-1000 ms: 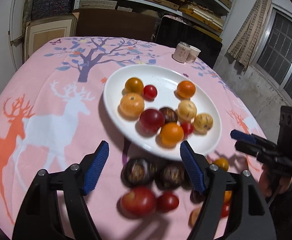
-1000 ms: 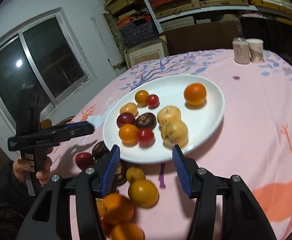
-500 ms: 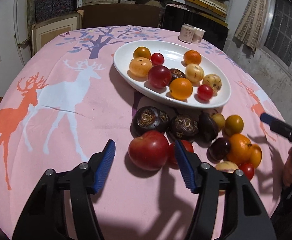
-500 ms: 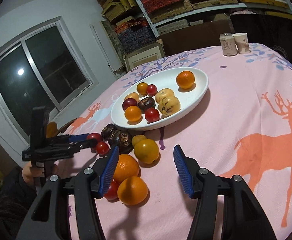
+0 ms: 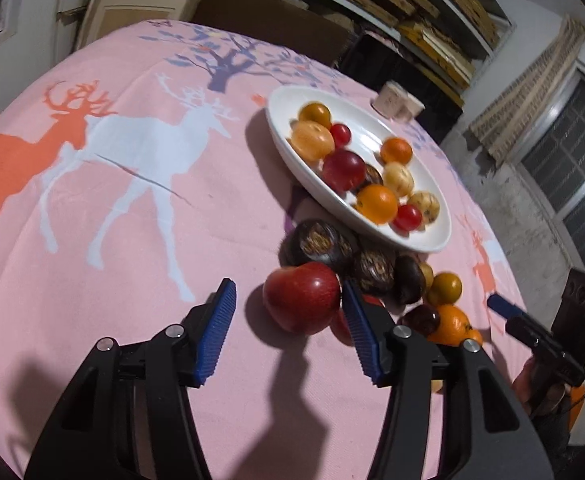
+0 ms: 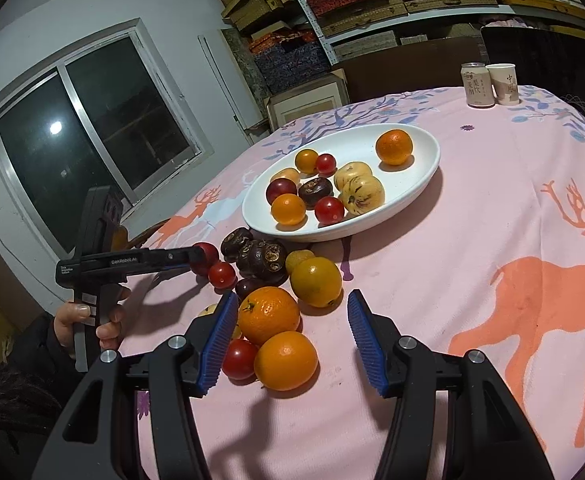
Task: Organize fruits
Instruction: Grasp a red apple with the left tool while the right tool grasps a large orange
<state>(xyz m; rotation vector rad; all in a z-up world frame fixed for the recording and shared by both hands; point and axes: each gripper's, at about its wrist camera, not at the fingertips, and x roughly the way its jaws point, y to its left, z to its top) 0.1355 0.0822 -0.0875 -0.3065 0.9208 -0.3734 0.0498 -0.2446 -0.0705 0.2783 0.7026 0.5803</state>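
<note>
While about ten fruits already sit on the white plate (image 6: 412,196), a pile remains on the pink surface (image 5: 132,240). Your left claw (image 5: 288,320) has been narrowing beside the red apple (image 5: 302,298), not yet gripping; your right claw (image 6: 292,340) hovers open.

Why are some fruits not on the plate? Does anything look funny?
Yes. A heap of loose fruit lies on the pink tablecloth beside the white plate, which holds other fruit. The cloth also shows a thin crease across the white deer.
</note>
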